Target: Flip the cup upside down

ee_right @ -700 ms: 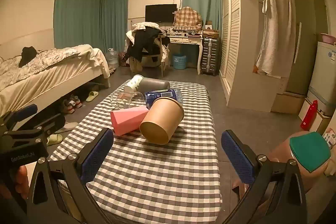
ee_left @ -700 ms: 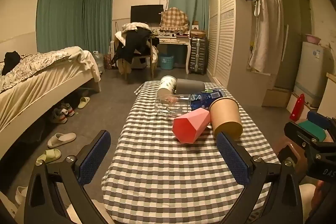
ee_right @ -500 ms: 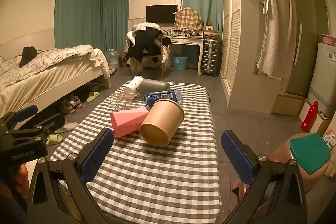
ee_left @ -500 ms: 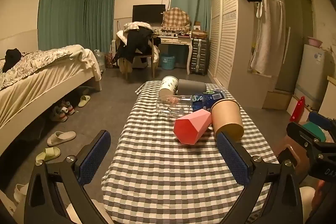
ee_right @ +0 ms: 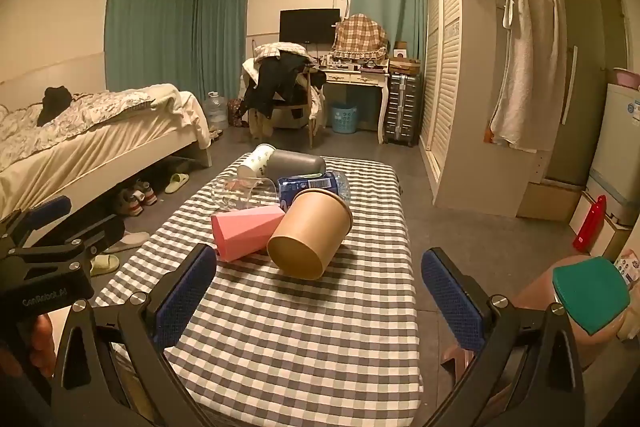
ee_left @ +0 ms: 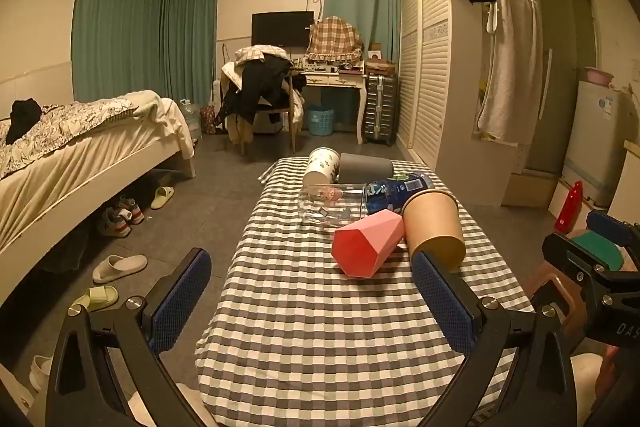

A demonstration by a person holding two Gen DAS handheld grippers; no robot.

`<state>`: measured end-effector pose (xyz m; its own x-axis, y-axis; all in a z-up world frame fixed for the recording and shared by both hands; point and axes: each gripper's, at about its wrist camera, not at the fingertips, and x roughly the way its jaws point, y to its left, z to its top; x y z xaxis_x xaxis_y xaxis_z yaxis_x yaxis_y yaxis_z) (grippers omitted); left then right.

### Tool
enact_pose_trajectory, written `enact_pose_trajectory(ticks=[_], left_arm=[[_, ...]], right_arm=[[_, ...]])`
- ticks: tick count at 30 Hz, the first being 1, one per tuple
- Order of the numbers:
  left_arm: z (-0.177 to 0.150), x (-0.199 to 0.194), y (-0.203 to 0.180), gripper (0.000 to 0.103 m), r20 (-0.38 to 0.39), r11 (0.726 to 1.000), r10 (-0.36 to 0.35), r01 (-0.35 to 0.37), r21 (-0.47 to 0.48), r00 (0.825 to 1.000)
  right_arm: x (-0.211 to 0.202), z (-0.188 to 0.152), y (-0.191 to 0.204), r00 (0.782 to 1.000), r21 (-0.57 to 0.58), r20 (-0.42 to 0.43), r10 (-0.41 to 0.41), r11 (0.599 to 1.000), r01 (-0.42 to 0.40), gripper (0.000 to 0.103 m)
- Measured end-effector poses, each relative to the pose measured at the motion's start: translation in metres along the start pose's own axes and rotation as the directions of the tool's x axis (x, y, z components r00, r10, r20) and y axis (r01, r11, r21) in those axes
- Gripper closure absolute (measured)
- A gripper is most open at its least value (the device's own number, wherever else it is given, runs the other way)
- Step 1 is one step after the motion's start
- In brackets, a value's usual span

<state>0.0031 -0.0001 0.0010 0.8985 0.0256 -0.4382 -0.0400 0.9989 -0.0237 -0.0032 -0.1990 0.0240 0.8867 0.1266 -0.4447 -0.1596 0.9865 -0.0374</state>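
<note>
Several cups lie on their sides on a checked table. A brown paper cup lies nearest, its base toward me. A pink faceted cup lies left of it. Behind them lie a clear glass cup, a blue bottle, a grey cup and a white patterned cup. My left gripper is open and empty, short of the cups. My right gripper is open and empty, short of the brown cup.
A bed stands to the left with shoes and slippers on the floor beside it. A wardrobe stands to the right. A brown jug with a green lid sits at the table's right. A desk and chair stand at the back.
Both grippers have edged slightly, so the view shifts a little. The cups have not moved and both grippers stay open.
</note>
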Motion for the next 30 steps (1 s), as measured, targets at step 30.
enact_pose_trajectory(ticks=[30], left_arm=[[-0.0001, 0.0007, 0.0015, 0.0, -0.005, 1.0, -0.001, 0.001, 0.001, 1.0]], right_arm=[[-0.0024, -0.0019, 0.0032, 1.0, -0.002, -0.005, 0.009, 1.0, -0.009, 0.0]])
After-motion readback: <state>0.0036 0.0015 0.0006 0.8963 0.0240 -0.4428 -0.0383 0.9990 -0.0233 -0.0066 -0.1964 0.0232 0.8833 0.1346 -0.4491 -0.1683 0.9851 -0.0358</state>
